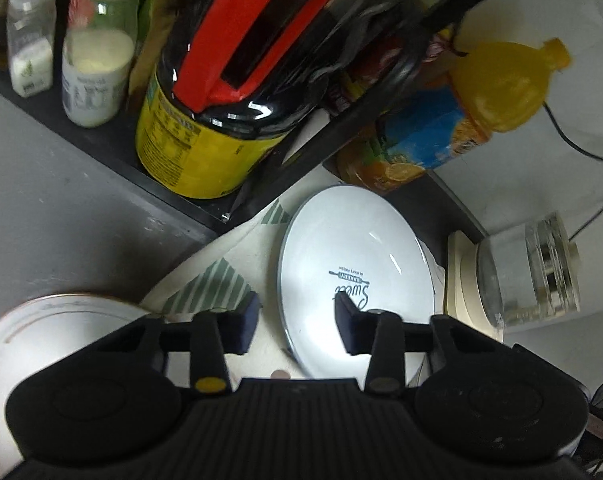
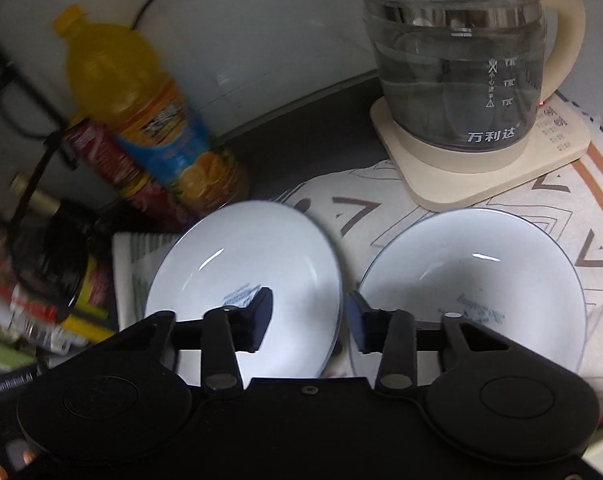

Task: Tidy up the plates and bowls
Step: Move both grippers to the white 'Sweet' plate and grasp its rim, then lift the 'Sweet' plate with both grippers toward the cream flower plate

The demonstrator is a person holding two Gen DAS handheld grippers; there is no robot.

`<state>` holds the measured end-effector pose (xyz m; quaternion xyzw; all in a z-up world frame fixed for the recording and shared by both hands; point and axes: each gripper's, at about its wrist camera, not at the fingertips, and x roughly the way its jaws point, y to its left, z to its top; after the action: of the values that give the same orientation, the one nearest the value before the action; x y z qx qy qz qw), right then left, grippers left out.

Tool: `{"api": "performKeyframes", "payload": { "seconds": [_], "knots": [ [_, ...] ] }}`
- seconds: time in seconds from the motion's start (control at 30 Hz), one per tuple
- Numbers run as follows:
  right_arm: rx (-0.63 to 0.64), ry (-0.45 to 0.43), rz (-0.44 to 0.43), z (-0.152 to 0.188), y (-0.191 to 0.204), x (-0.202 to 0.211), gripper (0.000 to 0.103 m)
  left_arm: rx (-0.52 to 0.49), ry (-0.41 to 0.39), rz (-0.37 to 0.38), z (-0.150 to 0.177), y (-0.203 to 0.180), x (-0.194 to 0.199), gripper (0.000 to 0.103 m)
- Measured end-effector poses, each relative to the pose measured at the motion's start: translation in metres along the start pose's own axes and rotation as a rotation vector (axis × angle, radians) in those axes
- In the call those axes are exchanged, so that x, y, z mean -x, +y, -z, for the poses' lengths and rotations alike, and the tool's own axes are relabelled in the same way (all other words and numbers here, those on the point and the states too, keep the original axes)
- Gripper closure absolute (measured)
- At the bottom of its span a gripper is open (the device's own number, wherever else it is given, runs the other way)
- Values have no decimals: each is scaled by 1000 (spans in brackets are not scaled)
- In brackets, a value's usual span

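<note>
Left wrist view first: the left gripper (image 1: 297,322) hangs over the near rim of a white plate (image 1: 357,264) printed with dark lettering, one pad above the plate's inside, the other outside over the patterned cloth (image 1: 205,280). Its jaws stand at a narrow-to-middling gap, and nothing is pinched; the rim lies between them, but I can't tell whether either pad touches it. Off to the lower left sits another white dish (image 1: 53,320) with a thin brown ring, apart from the first. Behind them, a black shelf (image 1: 113,160) holds a big yellow-labelled jar (image 1: 205,128) with a red lid handle, and spice bottles (image 1: 29,40).

Over to the right wrist view: two white bowls side by side on the cloth-covered desk (image 2: 501,200), left bowl (image 2: 245,264) and right bowl (image 2: 473,276), rims nearly meeting. The right gripper (image 2: 309,316) straddles the left bowl's right-hand rim, jaws likewise partly closed, empty as far as I can see. A glass kettle (image 2: 457,72) on its cream base and an orange juice bottle (image 2: 141,112) stand behind.

My read: the sorting has barely begun. Every dish lies single on the desk, nothing stacked yet. Both grippers look set to clamp rims, so lifting and nesting like with like all lies ahead.
</note>
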<state>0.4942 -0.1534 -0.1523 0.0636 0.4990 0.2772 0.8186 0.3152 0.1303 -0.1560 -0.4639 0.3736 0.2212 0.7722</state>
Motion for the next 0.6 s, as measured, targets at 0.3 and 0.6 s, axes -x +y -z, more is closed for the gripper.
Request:
{"api": "performKeyframes", "payload": {
  "seconds": [0.3, 0.6],
  "knots": [
    [-62, 12, -2, -24, -12, -31, 69, 94, 33, 18, -10, 10, -38, 81],
    [0, 56, 50, -32, -2, -55, 71, 129, 47, 9, -12, 13, -59, 84]
  ]
}}
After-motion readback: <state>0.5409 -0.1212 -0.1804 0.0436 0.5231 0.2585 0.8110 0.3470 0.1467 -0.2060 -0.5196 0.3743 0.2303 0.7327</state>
